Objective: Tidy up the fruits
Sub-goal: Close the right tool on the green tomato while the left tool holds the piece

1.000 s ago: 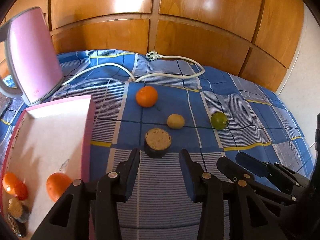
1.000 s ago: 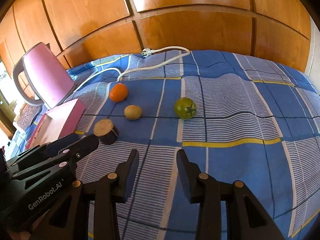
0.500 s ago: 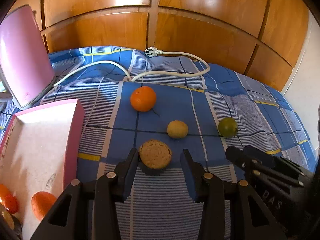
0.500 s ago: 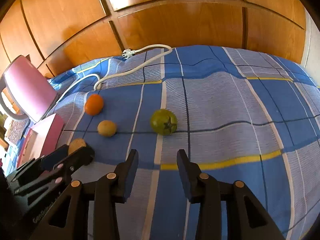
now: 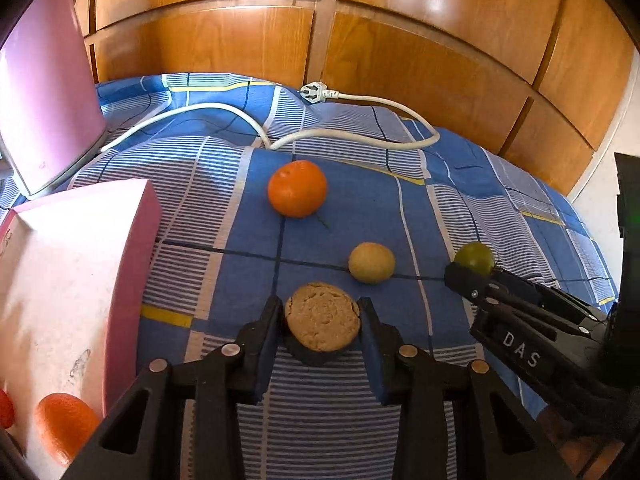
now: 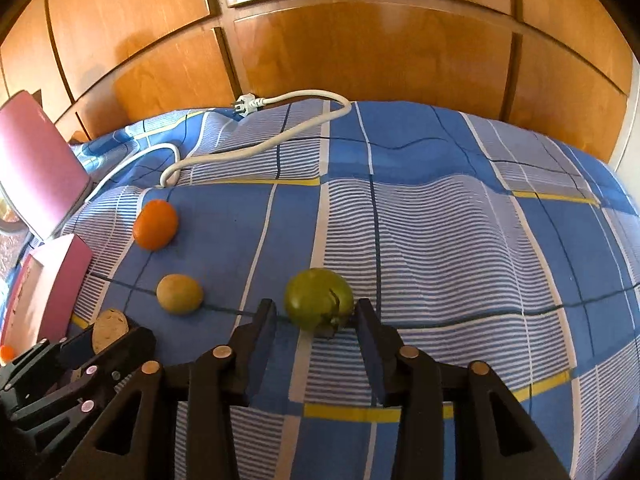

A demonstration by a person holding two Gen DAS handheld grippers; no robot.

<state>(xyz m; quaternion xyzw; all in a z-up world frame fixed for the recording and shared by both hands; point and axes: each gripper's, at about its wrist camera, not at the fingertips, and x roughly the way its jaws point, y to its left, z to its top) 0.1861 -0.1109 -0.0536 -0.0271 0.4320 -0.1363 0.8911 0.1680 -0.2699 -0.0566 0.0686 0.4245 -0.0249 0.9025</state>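
Observation:
In the left wrist view my left gripper (image 5: 322, 320) is open, its fingers on either side of a brown cut fruit half (image 5: 322, 318) lying on the blue bedspread. An orange (image 5: 297, 193) and a small yellow fruit (image 5: 371, 262) lie beyond it. In the right wrist view my right gripper (image 6: 316, 318) is open around a green fruit (image 6: 318, 304), with small gaps at the sides. The pink box (image 5: 64, 280) at left holds an orange fruit (image 5: 64, 424).
A pink kettle (image 5: 44, 112) stands at the back left, with a white power cord (image 5: 344, 132) and plug across the bed. A wooden panelled wall (image 5: 360, 40) runs behind the bed. The bedspread falls away at right.
Both grippers have moved forward. The left one now has the brown fruit half between its fingers; the right one has swung right and reached the green fruit.

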